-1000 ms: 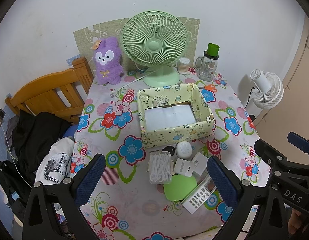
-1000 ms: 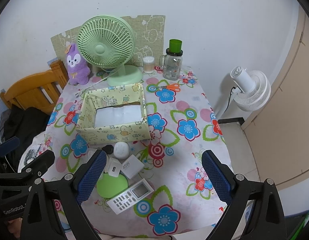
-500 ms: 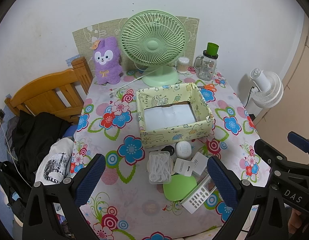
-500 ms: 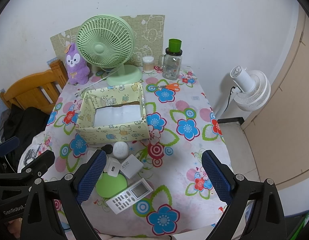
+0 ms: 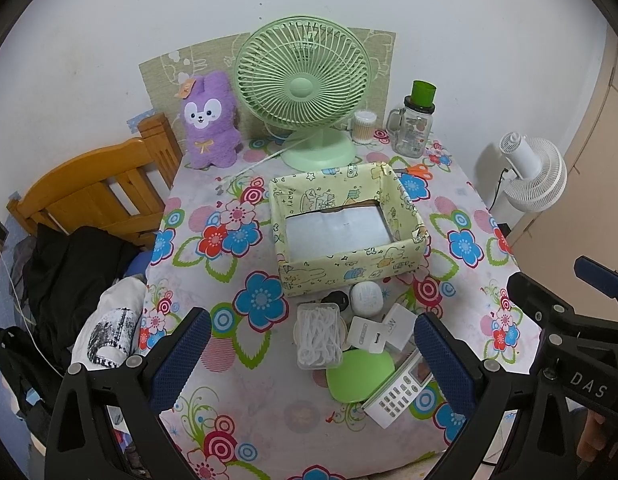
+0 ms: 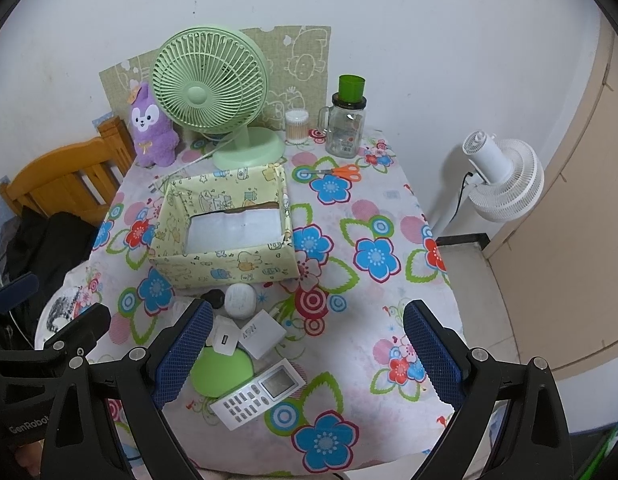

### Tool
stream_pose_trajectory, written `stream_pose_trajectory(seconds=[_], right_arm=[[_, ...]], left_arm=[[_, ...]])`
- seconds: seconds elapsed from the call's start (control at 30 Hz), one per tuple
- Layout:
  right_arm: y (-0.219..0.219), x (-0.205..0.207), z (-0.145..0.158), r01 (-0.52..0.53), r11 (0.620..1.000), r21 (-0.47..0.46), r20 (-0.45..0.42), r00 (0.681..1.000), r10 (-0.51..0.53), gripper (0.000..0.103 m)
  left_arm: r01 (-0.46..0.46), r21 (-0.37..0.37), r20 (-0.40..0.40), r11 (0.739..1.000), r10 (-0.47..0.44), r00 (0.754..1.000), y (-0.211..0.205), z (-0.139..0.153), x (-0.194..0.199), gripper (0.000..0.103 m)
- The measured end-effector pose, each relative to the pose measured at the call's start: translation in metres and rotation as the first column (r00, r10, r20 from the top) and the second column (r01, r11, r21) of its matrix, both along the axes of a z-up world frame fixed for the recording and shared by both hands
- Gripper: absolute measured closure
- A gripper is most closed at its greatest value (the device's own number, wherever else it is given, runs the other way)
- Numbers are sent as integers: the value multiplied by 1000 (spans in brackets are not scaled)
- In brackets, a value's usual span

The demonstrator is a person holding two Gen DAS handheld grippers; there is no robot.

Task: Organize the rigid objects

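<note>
Left black plastic two-finger claw (image 5: 309,360): blue cross-hatched rubber pads (image 5: 181,356), silver screws on the frame. Right claw (image 6: 309,354) built the same; white "DAS" on its body, "GenRobot" on the left's.

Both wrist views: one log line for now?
left hand-held gripper: open | right hand-held gripper: open | yellow patterned cardboard box: empty

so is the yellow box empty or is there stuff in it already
Empty of objects: the yellow box shows only a white liner on its floor. The remote, chargers and other small items lie on the tablecloth in front of it.
</note>
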State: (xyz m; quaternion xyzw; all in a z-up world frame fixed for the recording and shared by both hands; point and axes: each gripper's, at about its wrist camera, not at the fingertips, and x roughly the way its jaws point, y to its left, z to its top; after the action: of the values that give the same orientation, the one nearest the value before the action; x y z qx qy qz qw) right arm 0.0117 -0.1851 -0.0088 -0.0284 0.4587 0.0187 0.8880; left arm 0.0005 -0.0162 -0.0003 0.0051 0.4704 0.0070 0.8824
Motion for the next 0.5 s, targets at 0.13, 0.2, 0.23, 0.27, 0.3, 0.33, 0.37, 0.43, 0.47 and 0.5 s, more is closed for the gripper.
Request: stream_pose_trajectory(seconds=[0.13,0.2,0.23,0.27,0.3,0.33,0.37,0.43,0.47,0.5], right_arm=[[1,4,-2,-2,1000,-3,-14,1000,2,5],[1,6,-3,-4,1000,-1,-23,1000,4,5],[1,7,-4,-5,1000,2,-26,1000,5,5],[0,8,-6,-6,1000,7,-25,1000,6,5],[0,8,-7,-8,1000,12,-26,1000,9,5],[0,9,-8,-12,1000,18,-29,1000,12,5],[0,9,-8,-15,1000,22,-30,999,16,5],[-1,11,-10,-24,999,28,-27,999,25,5],[-1,12,-11,-28,999,29,-29,999,29,5],[-2,12,-12,-31,999,29,-30,999,32,5]], left_arm=[[4,5,-15,1000,-4,1000,-2,-3,6,1],[5,2,-24,1000,-5,1000,-2,-5,7,1],[4,0,-26,1000,-4,1000,-2,-6,8,1],[-2,-1,-28,1000,2,1000,-2,-7,9,1],[-12,-1,-27,1000,12,1000,-2,-8,9,1],[-19,-5,-28,1000,18,999,-1,-8,9,1],[-19,-11,-31,1000,19,999,-1,-9,10,1],[-22,-23,-38,999,21,999,-1,-12,10,1],[-22,-27,-41,999,21,999,0,-13,11,1],[-21,-33,-48,999,20,999,-1,-16,12,1]])
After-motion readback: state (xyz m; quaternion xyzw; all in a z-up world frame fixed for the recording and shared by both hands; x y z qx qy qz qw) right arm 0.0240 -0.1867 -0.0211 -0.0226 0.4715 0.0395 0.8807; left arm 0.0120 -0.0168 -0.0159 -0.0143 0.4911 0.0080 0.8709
